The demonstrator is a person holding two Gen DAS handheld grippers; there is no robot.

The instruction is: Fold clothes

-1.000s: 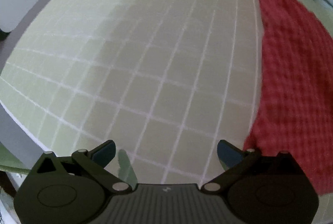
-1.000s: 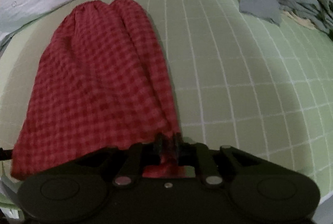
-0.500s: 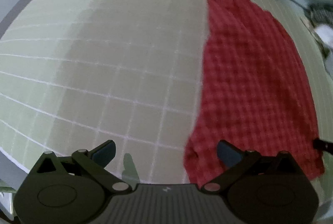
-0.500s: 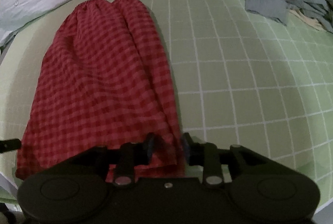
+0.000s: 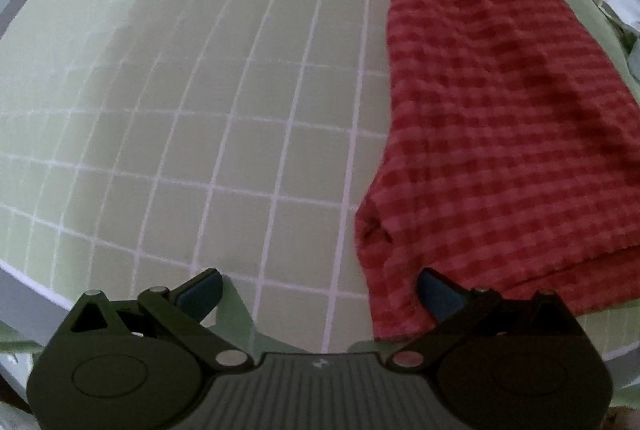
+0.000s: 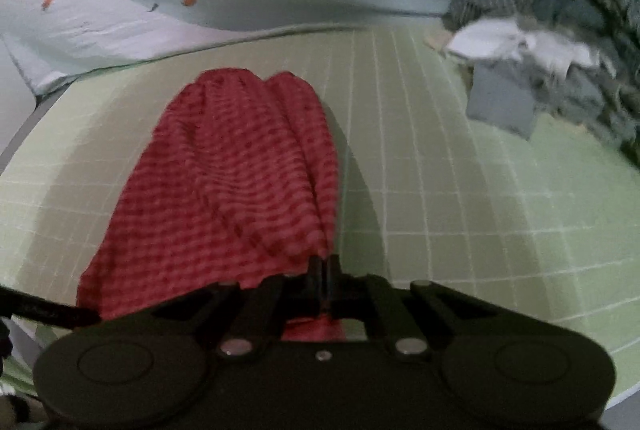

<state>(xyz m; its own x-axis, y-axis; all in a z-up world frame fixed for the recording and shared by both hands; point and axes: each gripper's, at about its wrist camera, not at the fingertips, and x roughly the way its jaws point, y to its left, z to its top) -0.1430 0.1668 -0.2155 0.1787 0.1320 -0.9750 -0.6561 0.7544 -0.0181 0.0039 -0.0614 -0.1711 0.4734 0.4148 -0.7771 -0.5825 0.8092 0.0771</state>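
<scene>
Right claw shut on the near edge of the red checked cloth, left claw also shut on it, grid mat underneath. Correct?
Not quite. The left claw is open, holding nothing; the left wrist view shows its fingers spread beside the red checked cloth. The rest holds: right claw shut on its near edge, grid mat underneath.

Red checked garment [image 6: 240, 190]: crinkly woven cloth. Green grid mat [image 5: 200, 110]: smooth, matt.

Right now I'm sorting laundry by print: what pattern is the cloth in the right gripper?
Red gingham check cloth, clearest in the left wrist view.
</scene>
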